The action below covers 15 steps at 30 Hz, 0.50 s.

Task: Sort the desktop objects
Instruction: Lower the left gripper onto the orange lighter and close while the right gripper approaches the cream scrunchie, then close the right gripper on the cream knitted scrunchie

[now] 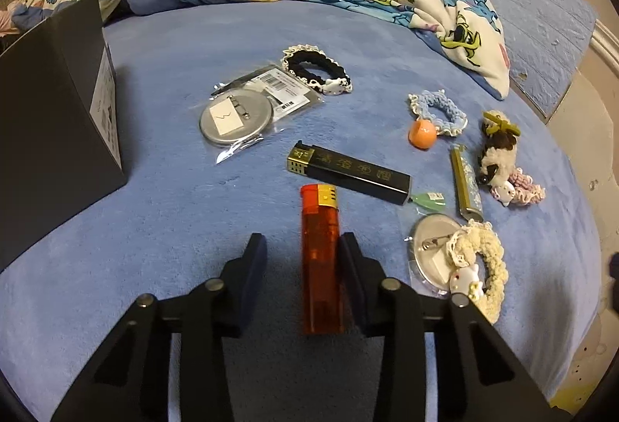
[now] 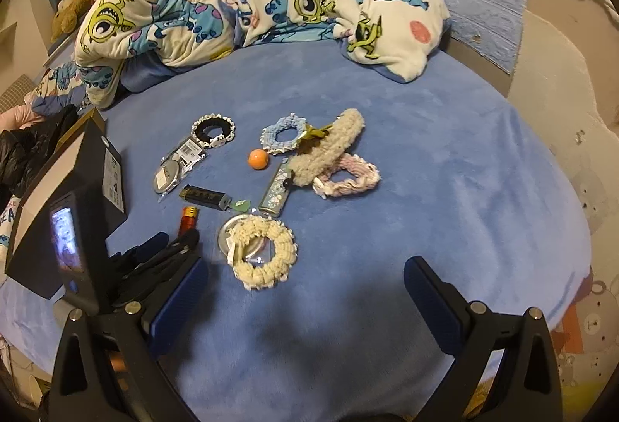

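Here the left tool (image 1: 301, 247) has the orange lighter (image 1: 320, 259) between its two dark, flat-faced fingers: the right finger (image 1: 350, 259) lies against the lighter's side, while a strip of blue fleece shows between the lighter and the left finger (image 1: 255, 255), so the jaws are not pressing on it. The lighter is translucent orange plastic with a gold metal band near its top, lying lengthwise on the bed (image 1: 193, 213), whose cover is a soft, napped blue. The right tool (image 2: 305, 275) is spread wide with only fleece between its ribbed blue pads.

Just past the orange lighter lies a long black lighter (image 1: 348, 170) with gold characters and a brassy head. To its right is a slim silver-blue lighter (image 1: 466, 182). A glossy orange ball (image 1: 422, 134) touches a crocheted pale-blue scrunchie (image 1: 439, 110). A cream, knobbly scrunchie (image 2: 263, 255) lies over a round metal pin badge (image 2: 232, 232) in clear film, hiding most of it. A second badge (image 1: 232, 118) sits bagged beside a black scrunchie (image 1: 315, 71) edged in white lace. A matte black box (image 1: 54, 135) is cut off at the left edge. A cartoon-print quilt (image 2: 251, 4) is bunched at the far end.
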{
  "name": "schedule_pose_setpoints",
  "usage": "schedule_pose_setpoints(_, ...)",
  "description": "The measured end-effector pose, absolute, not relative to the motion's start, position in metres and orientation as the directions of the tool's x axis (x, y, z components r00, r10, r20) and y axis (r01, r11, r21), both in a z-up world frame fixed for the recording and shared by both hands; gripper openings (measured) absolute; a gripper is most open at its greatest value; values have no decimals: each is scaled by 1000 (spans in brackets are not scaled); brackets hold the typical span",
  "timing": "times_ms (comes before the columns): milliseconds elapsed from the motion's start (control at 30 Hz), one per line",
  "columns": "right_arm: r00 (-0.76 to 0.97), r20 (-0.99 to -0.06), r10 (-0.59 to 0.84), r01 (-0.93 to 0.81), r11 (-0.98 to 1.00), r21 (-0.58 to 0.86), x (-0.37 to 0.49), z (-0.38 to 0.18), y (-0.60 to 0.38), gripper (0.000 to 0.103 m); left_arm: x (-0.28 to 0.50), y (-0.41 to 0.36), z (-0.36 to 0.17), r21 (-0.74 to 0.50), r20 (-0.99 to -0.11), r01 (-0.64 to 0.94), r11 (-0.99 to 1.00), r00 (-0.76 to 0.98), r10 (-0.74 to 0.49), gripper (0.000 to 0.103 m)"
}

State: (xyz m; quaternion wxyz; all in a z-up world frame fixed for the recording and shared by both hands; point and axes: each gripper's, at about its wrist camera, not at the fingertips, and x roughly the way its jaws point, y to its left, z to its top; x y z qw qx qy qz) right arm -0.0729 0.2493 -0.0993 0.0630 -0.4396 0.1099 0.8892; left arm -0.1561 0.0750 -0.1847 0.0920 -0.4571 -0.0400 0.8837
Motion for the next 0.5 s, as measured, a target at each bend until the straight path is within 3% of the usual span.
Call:
schedule_pose_setpoints(67,-596,-803,-13,-189,-969,156,-85,-109,245,99,-155,74,-184,-146,-801,-128,-981,-567,194,27)
schedule_pose_setpoints(133,-582,-813,-11,-187,-971,146,-96,-118,240,89,-156,74,-184,-149,-801,-133,-980,-564,198,20)
schedule_pose_setpoints(233,-543,-839,-39,-181,-970,162,-113,-140,237,70,-156,71,-183,-157,-802,-137,-978,-560,207,20)
schedule_pose_setpoints(500,-487,-872,-41,-173,-975,142,-122,-175,228,69,-154,73,-182,-146,-802,-143,-979,-562,202,20)
